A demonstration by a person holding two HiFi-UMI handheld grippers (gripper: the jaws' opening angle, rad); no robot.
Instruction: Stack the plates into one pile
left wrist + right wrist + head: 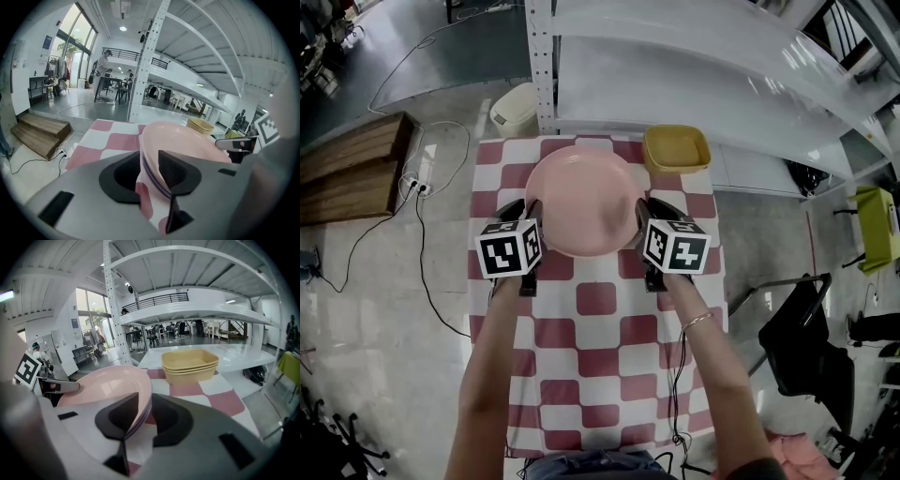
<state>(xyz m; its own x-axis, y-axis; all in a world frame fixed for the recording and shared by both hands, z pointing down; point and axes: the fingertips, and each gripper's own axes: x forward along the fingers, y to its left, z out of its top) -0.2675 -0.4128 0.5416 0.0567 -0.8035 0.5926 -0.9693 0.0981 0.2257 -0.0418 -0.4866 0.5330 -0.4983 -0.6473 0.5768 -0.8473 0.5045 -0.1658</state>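
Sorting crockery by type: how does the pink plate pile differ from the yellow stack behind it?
The pink plate pile is round and shallow; the yellow stack is rectangular and deeper. The pink plate pile sits centrally, the yellow stack at the far right corner. Both are nested on the checked cloth.

A pile of round plates is seen lying flat on the far half of the checked table, centred across its width. The top plate is pale pink, glossy, shallow and empty, with a raised edge. A lilac rim is shown just beneath that edge, so at least 2 plates are stacked and closely aligned.
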